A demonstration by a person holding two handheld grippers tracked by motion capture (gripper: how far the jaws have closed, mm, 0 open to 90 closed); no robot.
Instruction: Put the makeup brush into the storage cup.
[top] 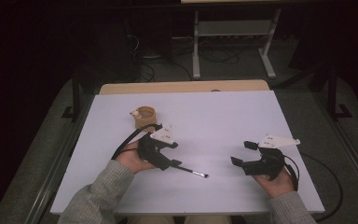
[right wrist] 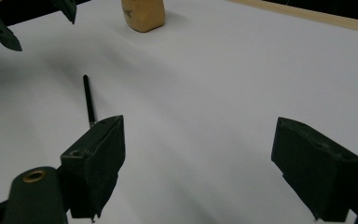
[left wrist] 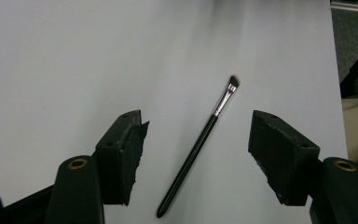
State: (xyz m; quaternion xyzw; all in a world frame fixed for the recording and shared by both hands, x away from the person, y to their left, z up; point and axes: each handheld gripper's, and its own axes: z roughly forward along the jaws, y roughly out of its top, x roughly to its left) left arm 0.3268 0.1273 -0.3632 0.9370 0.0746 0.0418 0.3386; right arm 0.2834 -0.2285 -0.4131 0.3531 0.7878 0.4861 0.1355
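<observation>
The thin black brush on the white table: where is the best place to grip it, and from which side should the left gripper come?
Probably the black handle's middle, coming from above. The brush lies flat on the table, so the jaws should straddle it crosswise. The left gripper is open with the handle between its jaws, untouched. Avoid the bristle tip.

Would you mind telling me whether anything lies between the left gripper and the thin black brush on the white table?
Nothing visible does: the brush lies alone on the table, between the open left gripper's jaws, untouched.
</observation>
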